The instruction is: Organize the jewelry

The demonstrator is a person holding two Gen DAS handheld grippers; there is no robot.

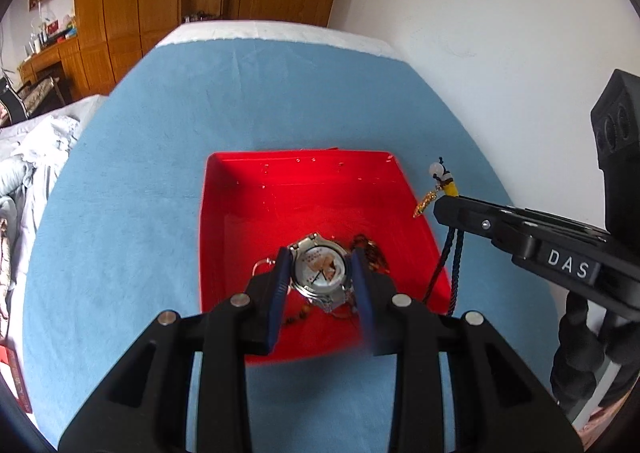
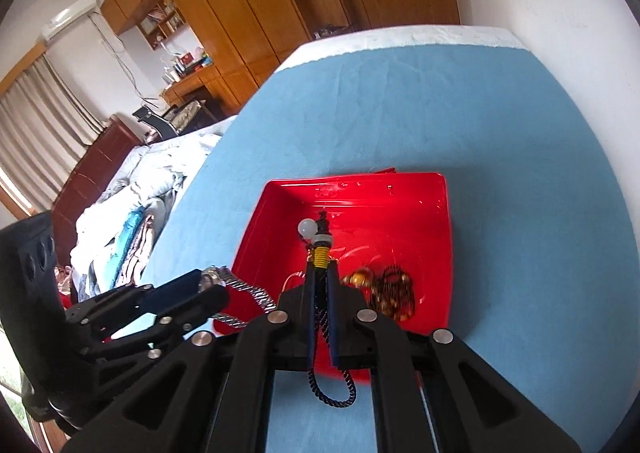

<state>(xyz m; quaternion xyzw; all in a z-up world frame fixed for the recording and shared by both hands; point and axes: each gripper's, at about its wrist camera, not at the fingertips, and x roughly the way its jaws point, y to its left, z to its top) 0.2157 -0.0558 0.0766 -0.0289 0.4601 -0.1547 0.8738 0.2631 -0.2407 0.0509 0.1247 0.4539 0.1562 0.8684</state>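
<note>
A watch [image 1: 319,268] is gripped by the left claw [image 1: 320,273] and a cord [image 2: 320,305] by the right claw [image 2: 320,293]; both should be lowered gently into the red box [image 1: 224,213], toward twelve o'clock.

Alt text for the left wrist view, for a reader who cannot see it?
The left gripper grips a silver wristwatch over a red tray on a blue cloth. At right, the right gripper holds a dark corded necklace.

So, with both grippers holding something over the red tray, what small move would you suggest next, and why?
Probably open the left gripper: it holds the watch by its case just above the red tray, so it should drop in beside the beads. The right gripper holds the cord necklace.
</note>
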